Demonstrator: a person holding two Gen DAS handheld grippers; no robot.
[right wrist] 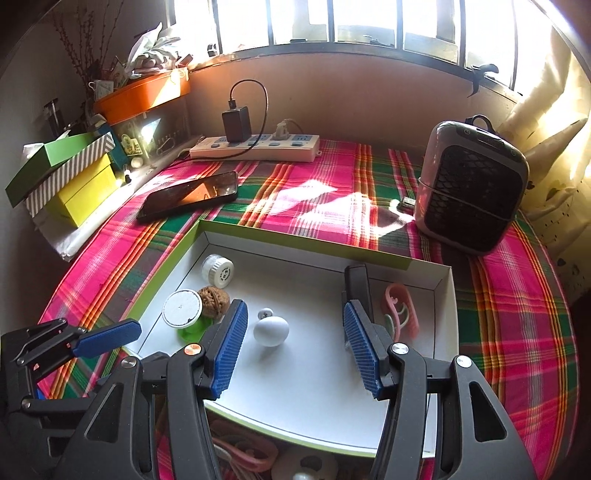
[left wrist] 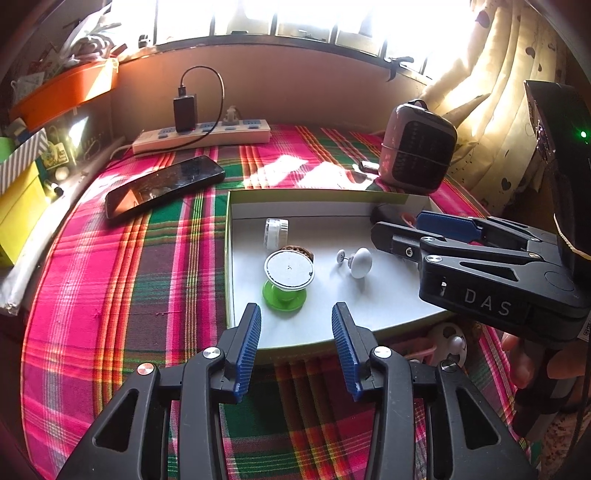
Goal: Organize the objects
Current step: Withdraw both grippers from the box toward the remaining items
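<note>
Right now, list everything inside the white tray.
In the tray: a small jar on its side, a walnut, a white-topped green stand, a white knob, pink clips and something black, partly hidden behind the right gripper.

Strong daylight pours through the barred window (right wrist: pixel 369 26) far beyond the tongs and blows the panes out to featureless white in both views. Sunlit patches fall on the plaid cloth (right wrist: pixel 314 199) ahead of the tongs, washing its colours pale there. The curtain (left wrist: pixel 498 110) beyond and to the right of the tongs glows yellow-white. The white box (right wrist: pixel 445 314) floor between and ahead of the tongs is evenly lit, with soft shadows beside the small things in it. Fisheye bending curves the window sill and cloth edges, and the corners darken to black. Focus is sharp mid-frame; the rims smear slightly.
</note>
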